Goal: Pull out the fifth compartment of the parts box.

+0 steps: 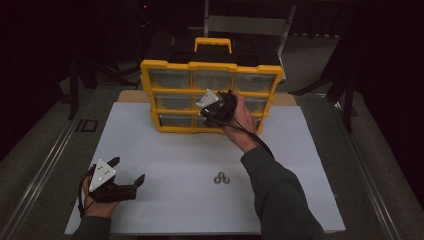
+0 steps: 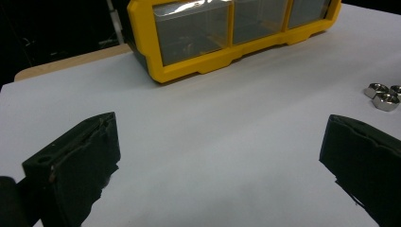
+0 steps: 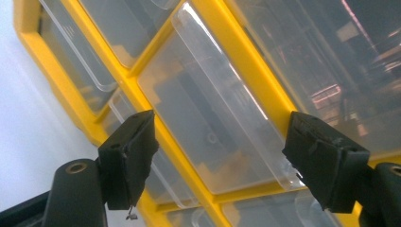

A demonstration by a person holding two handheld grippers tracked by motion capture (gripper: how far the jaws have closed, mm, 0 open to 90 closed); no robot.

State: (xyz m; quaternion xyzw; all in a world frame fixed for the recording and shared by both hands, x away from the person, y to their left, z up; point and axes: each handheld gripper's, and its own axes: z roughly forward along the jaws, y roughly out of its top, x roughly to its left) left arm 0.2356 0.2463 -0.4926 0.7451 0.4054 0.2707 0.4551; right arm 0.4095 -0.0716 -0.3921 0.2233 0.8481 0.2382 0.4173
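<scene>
A yellow organiser box with clear drawers stands upright at the back of the white board. My right gripper is held against its front, around the middle and lower rows. In the right gripper view the jaws stand open on either side of one clear drawer, and I cannot tell whether the pads touch it. Three metal hex nuts lie together near the board's front centre. My left gripper rests at the front left, open and empty, with the nuts off to its right and the organiser ahead.
The board lies on a grey table with a metal rail along the left side. A strip of wood shows behind the board. A metal frame stands behind the organiser, and the surroundings are dark.
</scene>
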